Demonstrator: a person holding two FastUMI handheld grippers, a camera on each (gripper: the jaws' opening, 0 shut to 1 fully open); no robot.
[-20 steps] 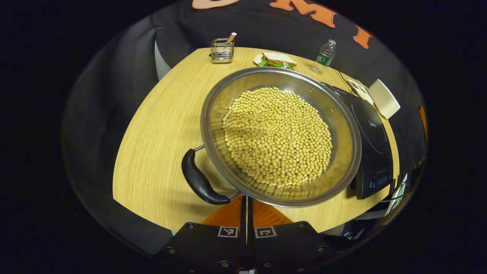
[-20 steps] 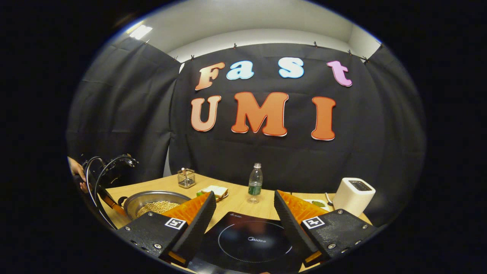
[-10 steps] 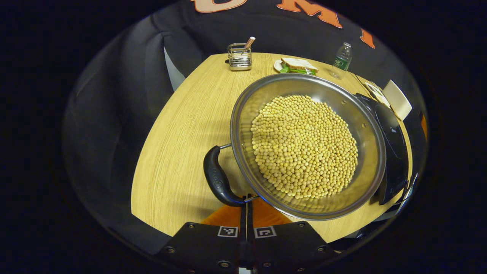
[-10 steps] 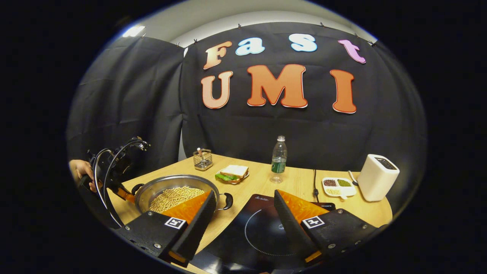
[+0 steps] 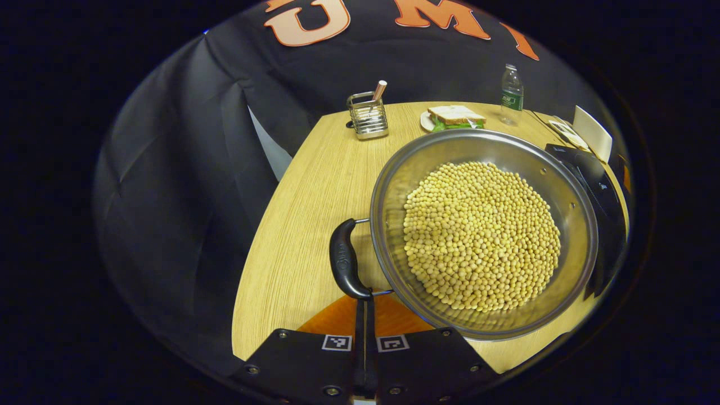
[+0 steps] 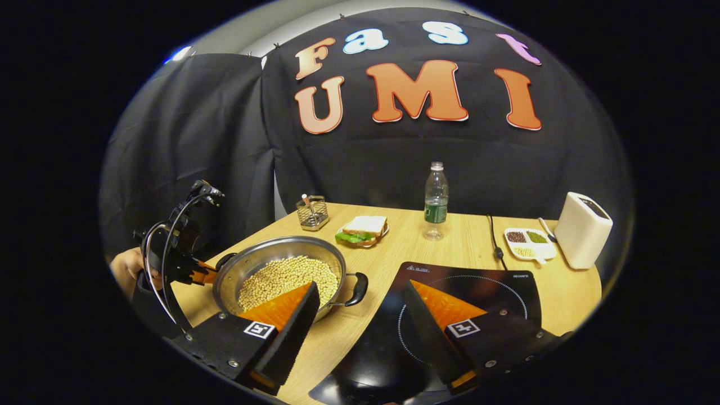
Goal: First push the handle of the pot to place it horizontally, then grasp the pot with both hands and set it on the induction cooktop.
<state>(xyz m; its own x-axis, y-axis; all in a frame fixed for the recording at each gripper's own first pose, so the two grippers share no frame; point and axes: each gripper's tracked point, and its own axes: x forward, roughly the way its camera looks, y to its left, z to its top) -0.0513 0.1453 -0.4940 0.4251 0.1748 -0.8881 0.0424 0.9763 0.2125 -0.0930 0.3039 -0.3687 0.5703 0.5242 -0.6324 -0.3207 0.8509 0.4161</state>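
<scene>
The pot [image 5: 484, 230] is showing as a wide, shallow steel pan with a bright rim, and its floor is lying under an even layer of pale yellow beans [image 5: 481, 236]. It is sitting on the wooden surface [image 5: 304, 225], to the left of the induction cooktop [image 6: 467, 292], with a strip of bare wood lying between the two in the right gripper view. One black loop handle [image 5: 344, 260] is pointing toward the left gripper [image 5: 364, 315]; the other handle [image 6: 358, 288] is sticking out on the cooktop side.

The left gripper's jaws are pressing together with no gap between them, their tips sitting just at the lower end of the near handle; whether they are touching it cannot be told. In the right gripper view a hand [image 6: 130, 269] is holding that gripper at the pot's far left. The right gripper [image 6: 360, 315] is hovering with its jaws spread wide, the left finger over the pot's near rim and the right finger over the cooktop's glass.

The cooktop is lying close to the surface's front edge, its glass top bare. Behind the pot a wire holder [image 6: 312, 212], a sandwich on a plate [image 6: 363, 229] and a water bottle [image 6: 435, 201] are standing well apart from it. A divided dish [image 6: 529, 242] and a white box [image 6: 582, 229] are sitting beyond the cooktop at the right. Open wood is stretching left of the pot out to the curved edge.
</scene>
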